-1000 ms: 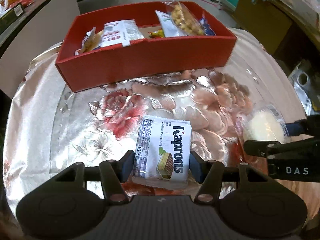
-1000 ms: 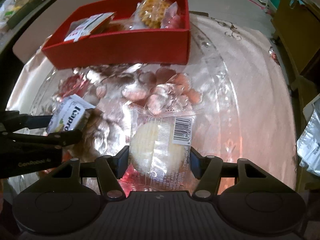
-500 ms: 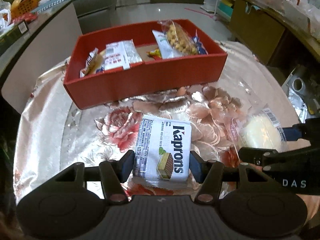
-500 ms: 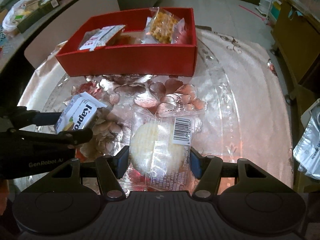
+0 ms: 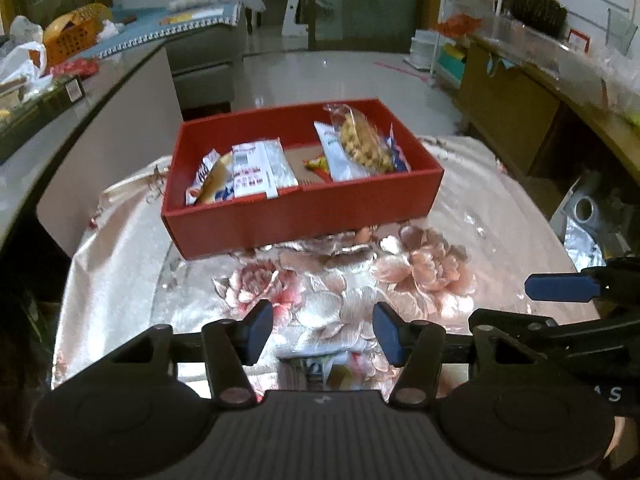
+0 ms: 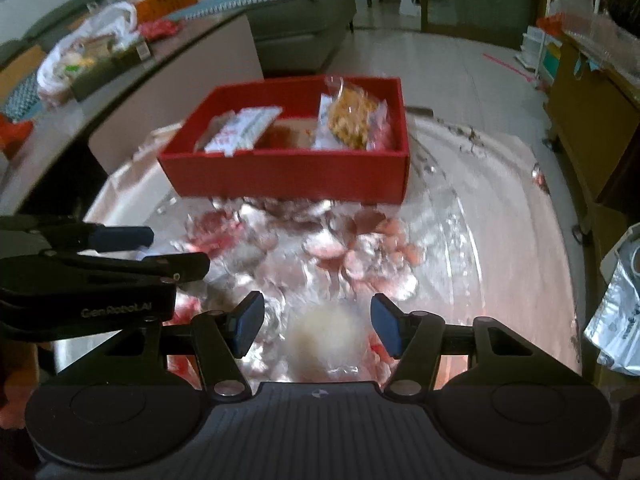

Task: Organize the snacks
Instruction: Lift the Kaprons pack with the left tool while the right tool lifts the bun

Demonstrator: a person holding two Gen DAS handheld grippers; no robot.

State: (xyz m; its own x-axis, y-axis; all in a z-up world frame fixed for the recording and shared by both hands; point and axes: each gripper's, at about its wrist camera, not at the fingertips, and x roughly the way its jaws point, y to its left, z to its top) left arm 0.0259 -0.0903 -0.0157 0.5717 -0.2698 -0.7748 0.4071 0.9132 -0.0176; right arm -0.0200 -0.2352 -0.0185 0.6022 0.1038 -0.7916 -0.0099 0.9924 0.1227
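Note:
A red box (image 5: 304,210) (image 6: 288,176) with several snack packets stands at the far side of the floral tablecloth. My left gripper (image 5: 322,332) is open and empty, raised above the cloth; a bit of the Kaprons wafer pack (image 5: 316,364) shows below, close to the gripper body. My right gripper (image 6: 318,326) is open and empty; the round white cake in clear wrap (image 6: 328,336) lies blurred on the cloth under it. Each gripper shows at the side of the other's view.
A grey counter (image 5: 80,92) with bags and a basket runs along the left. A wooden cabinet (image 5: 520,120) stands at the right. A silver foil bag (image 6: 616,328) sits off the table's right edge. A sofa (image 6: 304,28) is behind.
Both grippers have let go of their snacks and lifted back. The wafer pack and the cake now lie on the cloth under the open jaws.

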